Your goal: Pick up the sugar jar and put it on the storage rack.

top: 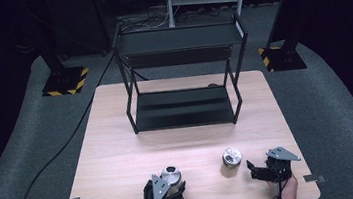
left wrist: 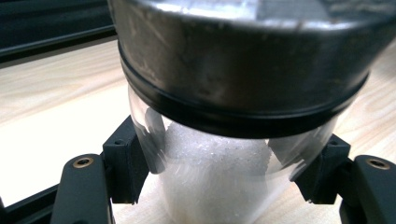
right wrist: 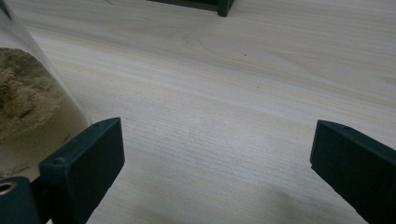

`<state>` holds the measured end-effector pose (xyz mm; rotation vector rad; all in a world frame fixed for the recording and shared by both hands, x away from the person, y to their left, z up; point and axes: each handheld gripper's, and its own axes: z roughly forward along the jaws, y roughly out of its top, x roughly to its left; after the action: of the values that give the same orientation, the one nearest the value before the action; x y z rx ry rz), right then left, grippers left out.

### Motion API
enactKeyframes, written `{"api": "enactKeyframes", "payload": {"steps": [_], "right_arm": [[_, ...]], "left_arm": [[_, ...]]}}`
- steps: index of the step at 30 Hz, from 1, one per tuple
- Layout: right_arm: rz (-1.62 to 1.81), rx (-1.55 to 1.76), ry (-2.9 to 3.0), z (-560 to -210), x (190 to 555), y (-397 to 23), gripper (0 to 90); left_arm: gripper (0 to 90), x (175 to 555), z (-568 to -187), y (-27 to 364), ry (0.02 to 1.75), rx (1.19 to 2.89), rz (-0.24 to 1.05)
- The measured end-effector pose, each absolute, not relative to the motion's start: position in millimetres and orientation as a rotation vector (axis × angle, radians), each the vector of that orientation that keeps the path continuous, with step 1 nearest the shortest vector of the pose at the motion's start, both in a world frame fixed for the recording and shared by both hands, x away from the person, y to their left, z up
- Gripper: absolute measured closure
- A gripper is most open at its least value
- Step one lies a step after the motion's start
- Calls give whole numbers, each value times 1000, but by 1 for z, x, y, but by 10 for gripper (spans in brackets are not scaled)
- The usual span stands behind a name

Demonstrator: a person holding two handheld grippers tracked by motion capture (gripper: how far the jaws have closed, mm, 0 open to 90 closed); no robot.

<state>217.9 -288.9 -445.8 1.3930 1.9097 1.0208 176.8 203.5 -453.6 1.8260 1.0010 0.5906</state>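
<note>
Low in the frame's left, the left gripper (top: pixel 170 188) clamps a steel-lidded jar (top: pixel 171 176) of white grains at its glass (ready for lifting), while the right gripper (top: pixel 256 167) gapes empty beside the second jar (top: pixel 231 160).

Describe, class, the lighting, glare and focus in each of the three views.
High view: table brightly lit, surroundings dark. Left gripper view: jar held in the left claw looms blurred, glare on its metal lid. Right gripper view: even light, second jar soft at the edge.

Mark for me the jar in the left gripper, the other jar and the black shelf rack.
Jar with white grains (left wrist: pixel 210 186), left gripper view, on its clear glass wall.
Jar with brown powder (top: pixel 231 158), high view, on its metal lid.
Black shelf rack (top: pixel 184 107), high view, on its lower shelf.
</note>
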Motion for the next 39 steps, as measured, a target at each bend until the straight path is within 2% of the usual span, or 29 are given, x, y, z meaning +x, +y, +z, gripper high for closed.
{"api": "enactKeyframes", "payload": {"steps": [39], "right_arm": [[1002,1398,1923,-444,221,-287,23]], "left_arm": [[303,212,-440,211,962,1858,605]]}}
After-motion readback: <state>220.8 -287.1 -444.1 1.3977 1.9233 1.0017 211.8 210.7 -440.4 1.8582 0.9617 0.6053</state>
